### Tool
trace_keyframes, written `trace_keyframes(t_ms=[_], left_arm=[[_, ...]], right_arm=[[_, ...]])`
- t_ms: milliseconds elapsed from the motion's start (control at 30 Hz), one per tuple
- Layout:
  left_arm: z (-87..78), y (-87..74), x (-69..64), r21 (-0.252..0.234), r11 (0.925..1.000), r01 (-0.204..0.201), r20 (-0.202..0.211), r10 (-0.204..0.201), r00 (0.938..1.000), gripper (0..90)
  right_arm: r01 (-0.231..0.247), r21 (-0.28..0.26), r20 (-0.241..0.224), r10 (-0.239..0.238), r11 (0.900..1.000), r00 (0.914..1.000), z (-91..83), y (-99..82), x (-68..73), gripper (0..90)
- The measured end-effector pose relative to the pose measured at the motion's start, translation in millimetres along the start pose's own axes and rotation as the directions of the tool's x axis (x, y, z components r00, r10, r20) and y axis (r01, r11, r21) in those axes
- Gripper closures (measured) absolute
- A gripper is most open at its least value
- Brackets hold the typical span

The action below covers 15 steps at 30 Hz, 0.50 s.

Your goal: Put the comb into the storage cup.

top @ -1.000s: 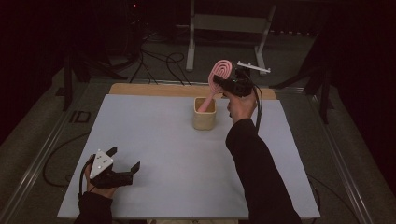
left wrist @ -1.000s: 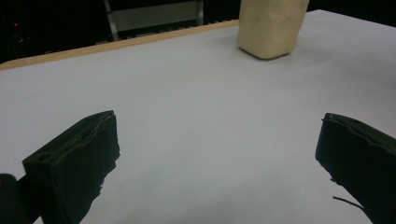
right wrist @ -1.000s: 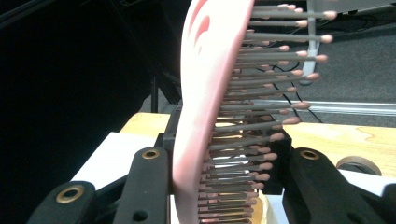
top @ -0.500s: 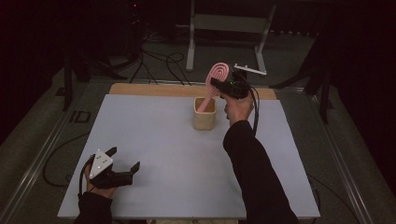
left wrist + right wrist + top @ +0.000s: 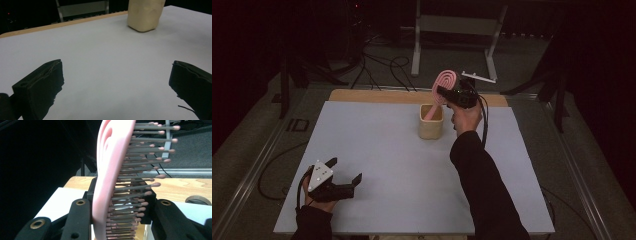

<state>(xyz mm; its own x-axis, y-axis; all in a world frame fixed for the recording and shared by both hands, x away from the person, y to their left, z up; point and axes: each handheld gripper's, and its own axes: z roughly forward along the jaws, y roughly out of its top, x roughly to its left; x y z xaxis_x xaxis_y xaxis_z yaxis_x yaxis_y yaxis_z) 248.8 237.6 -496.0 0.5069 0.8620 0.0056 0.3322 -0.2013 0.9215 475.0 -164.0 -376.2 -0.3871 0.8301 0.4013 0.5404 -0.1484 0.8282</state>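
A pink hairbrush (image 5: 445, 81) stands tilted above a beige cup (image 5: 431, 123) at the back middle of the table. Its handle reaches down into the cup's mouth. My right gripper (image 5: 443, 93) is shut on the brush head from the right. In the right gripper view the jaws clamp the pink hairbrush (image 5: 110, 170), its back to the left and its bristles to the right, at my right gripper (image 5: 117, 217). My left gripper (image 5: 345, 170) rests open near the front left corner. Nothing lies between the jaws of my left gripper (image 5: 116, 82), and the cup (image 5: 145, 13) stands far ahead.
The white table top (image 5: 377, 160) has a wooden strip (image 5: 372, 96) along its far edge. Beyond it are a metal stand (image 5: 457, 30) and cables (image 5: 382, 65) on the floor. Metal rails run along both table sides.
My right hand has shifted the brush slightly down and left over the cup. The left gripper has stayed where it was.
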Motion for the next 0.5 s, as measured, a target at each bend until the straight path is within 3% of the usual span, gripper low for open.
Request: trace_keyframes(t_ms=[500], left_arm=[[0.1,0.0,-0.1,0.0,1.0,0.001,-0.001,-0.001,1.0,0.3]], right_arm=[[0.004,0.01,0.011,-0.004,0.9999,0.9999,5.5,-6.2,0.1,63.6]])
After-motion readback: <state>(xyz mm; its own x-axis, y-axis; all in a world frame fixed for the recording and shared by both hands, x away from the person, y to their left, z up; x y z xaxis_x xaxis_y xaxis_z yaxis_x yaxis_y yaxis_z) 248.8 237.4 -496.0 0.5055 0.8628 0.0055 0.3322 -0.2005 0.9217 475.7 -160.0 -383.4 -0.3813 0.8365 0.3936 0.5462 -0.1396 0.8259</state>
